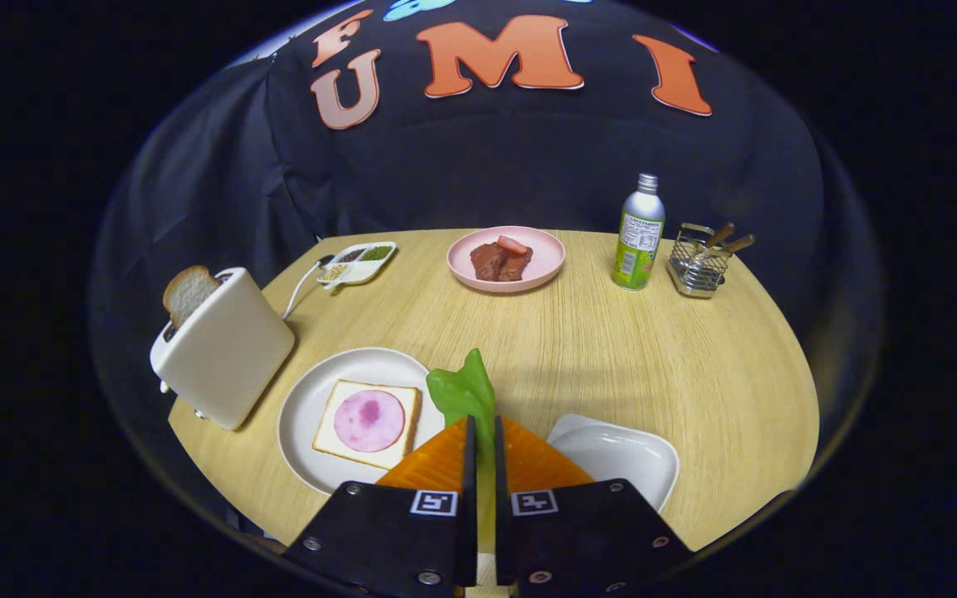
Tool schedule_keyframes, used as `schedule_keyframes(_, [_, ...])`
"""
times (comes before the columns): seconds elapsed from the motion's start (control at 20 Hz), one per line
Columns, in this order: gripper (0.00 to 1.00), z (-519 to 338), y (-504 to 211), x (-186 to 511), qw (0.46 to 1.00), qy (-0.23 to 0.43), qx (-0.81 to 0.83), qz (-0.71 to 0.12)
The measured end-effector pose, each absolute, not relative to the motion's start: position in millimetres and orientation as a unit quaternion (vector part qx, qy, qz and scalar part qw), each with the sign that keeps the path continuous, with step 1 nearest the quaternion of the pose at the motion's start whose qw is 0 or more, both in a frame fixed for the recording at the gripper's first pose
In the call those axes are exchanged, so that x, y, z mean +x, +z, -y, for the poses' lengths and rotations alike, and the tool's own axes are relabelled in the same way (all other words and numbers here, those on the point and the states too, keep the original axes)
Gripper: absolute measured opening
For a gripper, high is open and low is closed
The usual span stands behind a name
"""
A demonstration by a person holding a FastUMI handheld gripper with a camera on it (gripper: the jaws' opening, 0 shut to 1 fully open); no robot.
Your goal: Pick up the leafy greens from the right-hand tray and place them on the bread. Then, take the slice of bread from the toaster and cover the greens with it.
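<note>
Holding: claw (483,432) closed on the leafy greens (463,390), both orange fingers pressed against the leaf with only a thin gap between them.
Leafy greens: green leaf pinched between the fingertips, its upper part standing up past the tips; lifted above the desk (578,332), hanging over the gap between the round plate and the right-hand tray.
Right-hand tray: white tray (624,453) with rounded corners, just ahead and to the right of the fingers; partly hidden by the right finger.
Round plate: white plate (308,407) just ahead and to the left of the fingers, its near rim hidden by the left finger.
Bread on plate: square slice (367,423) lying flat on the round plate, topped with a round pink slice of meat (369,420); near the leaf, to its left.
Toaster: white toaster (225,357) further left, just beside the round plate, tilted in this view.
Toaster bread: one slice (188,292) sticking up out of the slot.
Pink plate: far beyond the fingers, straight ahead (545,270); holds pieces of brown meat (499,259).
Condiment dish: small white divided dish (358,264), far ahead to the left, beyond the toaster; contents too small to identify.
Bottle: silver and green bottle (639,232) upright, far ahead to the right.
Wire basket: metal holder (699,267) just right of the bottle, with brown handles poking out.
</note>
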State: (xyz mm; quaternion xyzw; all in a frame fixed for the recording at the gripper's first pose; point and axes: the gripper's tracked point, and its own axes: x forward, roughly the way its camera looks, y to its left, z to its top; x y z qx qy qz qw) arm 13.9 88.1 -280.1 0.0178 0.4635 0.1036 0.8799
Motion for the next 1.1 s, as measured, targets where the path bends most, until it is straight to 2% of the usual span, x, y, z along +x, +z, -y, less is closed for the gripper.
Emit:
schedule_keyframes(0.2, [0.03,-99,-275,19,0.883,0.113,0.043,-0.454])
schedule_keyframes(0.6, [0.03,-150,-242,29,0.890,0.167,0.060,-0.420])
schedule_keyframes(1.1, [0.03,-225,-275,23,0.876,0.216,0.017,-0.431])
